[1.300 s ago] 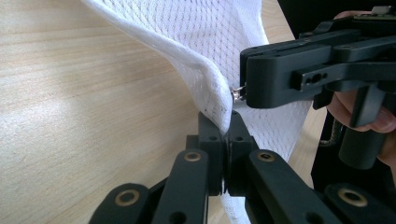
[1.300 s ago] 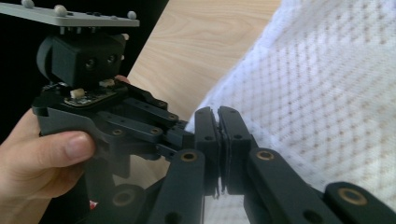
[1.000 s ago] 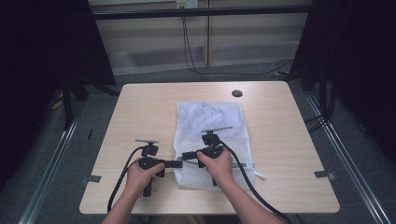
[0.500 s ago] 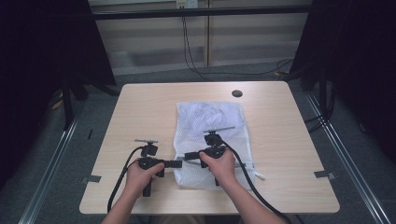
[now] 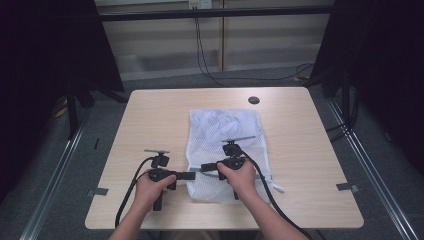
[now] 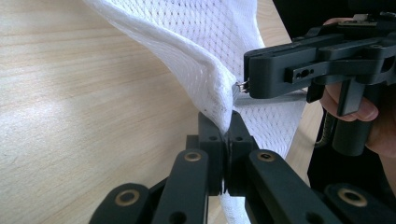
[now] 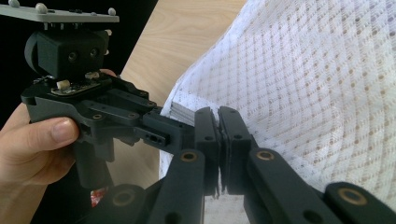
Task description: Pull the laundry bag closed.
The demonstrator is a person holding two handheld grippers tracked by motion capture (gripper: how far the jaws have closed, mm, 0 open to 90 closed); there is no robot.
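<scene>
So: white mesh bag (image 5: 222,145) lies flat on the light wood worktop (image 5: 150,110), roughly centre, long axis running away from the person; some bunched white cloth shows through at its far end.

Left gripper (image 5: 191,175) sits at the bag's near-left edge, pointing toward the bag. Fingers (image 6: 211,140) are clenched on a fold of the mesh (left gripper view shows the fabric pulled up off the worktop into a ridge that ends between the pads).

Right gripper (image 5: 204,168) comes in from the opposite side, over the bag, pointing back at the left one; tips nearly meet. Its fingers (image 7: 207,128) are also clamped together, pressed against the mesh at the bag's edge. From the left gripper view, the right gripper's tip (image 6: 254,84) is right at a small metal piece on the bag seam (looks like a zipper pull, too small to be sure).

Both hands wrap the handles: left hand (image 5: 150,186), right hand (image 5: 241,176). Black cables trail off the near edge of the worktop. Dark round grommet (image 5: 254,100) near the far edge, well apart from the bag.
</scene>
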